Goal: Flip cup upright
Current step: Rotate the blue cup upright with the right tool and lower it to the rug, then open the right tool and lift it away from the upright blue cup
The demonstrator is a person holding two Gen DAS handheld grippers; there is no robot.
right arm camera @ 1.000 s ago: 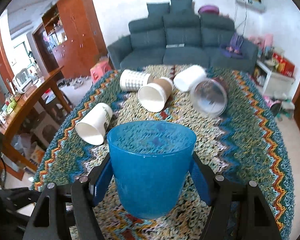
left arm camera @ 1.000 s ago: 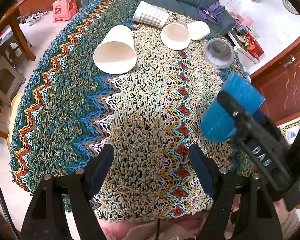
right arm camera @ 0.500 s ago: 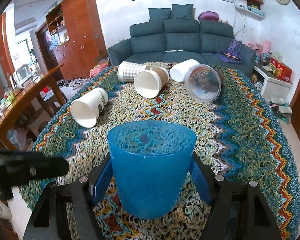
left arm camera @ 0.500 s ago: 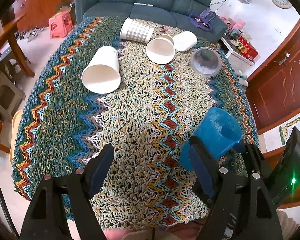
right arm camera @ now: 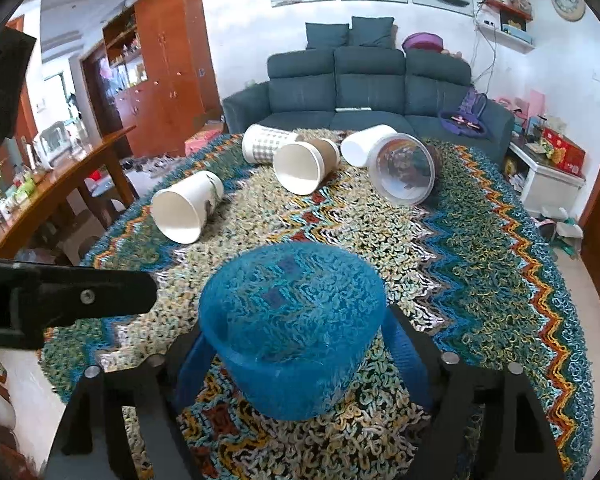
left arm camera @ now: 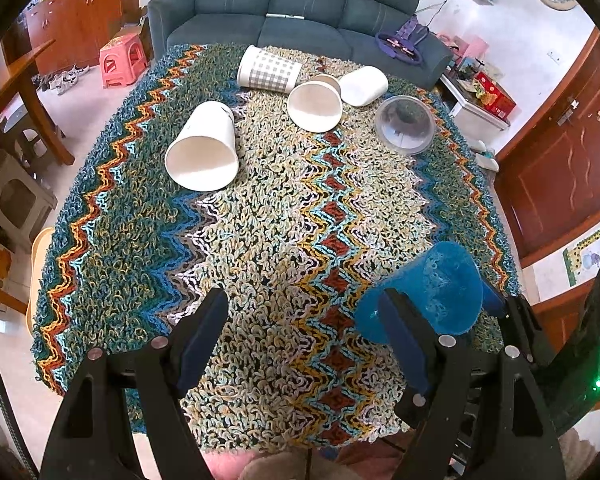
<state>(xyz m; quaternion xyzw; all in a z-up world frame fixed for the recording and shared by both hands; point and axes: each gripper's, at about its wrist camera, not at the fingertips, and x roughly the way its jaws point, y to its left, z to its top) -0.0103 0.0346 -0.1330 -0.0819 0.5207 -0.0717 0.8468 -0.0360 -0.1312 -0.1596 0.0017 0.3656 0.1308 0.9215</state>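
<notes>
A translucent blue plastic cup (right arm camera: 292,332) sits between the fingers of my right gripper (right arm camera: 296,364), mouth up and tilted a little away from me, low over the zigzag rug-covered table (right arm camera: 480,280). The jaws are closed against its sides. In the left wrist view the blue cup (left arm camera: 432,288) shows at the right, partly behind my left gripper's right finger (left arm camera: 404,348). My left gripper (left arm camera: 300,344) is open and empty above the table's near edge.
Several cups lie on their sides at the far end: a white paper cup (left arm camera: 202,148), a checkered cup (left arm camera: 268,70), a brown-sleeved cup (left arm camera: 316,104), a white cup (left arm camera: 364,86) and a clear plastic cup (left arm camera: 406,124). A sofa (right arm camera: 368,92) stands behind.
The right gripper has lowered the blue cup toward the rug and tilted it forward. The left gripper has risen and pulled back; its view now takes in more of the table.
</notes>
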